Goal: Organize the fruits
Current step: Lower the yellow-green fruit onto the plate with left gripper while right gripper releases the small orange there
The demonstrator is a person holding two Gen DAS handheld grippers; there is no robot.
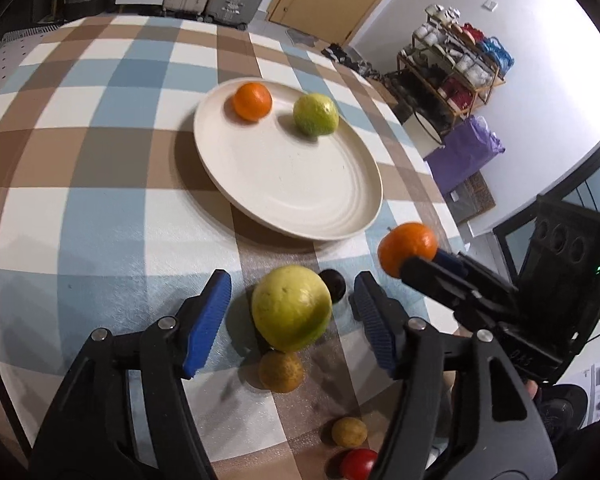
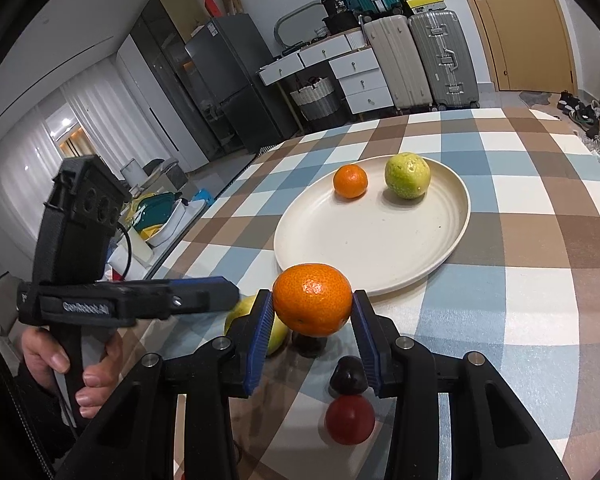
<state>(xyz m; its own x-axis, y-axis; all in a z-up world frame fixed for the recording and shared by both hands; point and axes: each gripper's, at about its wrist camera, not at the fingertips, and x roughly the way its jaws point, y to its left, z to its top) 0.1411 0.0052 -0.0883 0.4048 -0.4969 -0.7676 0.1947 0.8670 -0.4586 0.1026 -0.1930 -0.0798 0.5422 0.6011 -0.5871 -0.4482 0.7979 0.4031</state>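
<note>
A cream plate (image 1: 300, 200) (image 2: 380, 248) on the checked tablecloth holds a small orange (image 1: 252, 101) (image 2: 350, 181) and a green guava (image 1: 315, 114) (image 2: 407, 175). My left gripper (image 1: 290, 312) is open, its blue pads on either side of a large yellow-green guava (image 1: 292, 307) on the cloth, not touching it. My right gripper (image 2: 312, 316) is shut on an orange mandarin (image 2: 313, 299) (image 1: 407, 248) and holds it above the cloth near the plate's near rim.
On the cloth near me lie a dark plum (image 1: 334, 283) (image 2: 349, 376), a brownish-yellow fruit (image 1: 281, 371), a small yellow fruit (image 1: 349, 432) and a red fruit (image 1: 358, 463) (image 2: 350, 420). The table edge lies on the right in the left wrist view, with a shoe rack (image 1: 452, 72) beyond.
</note>
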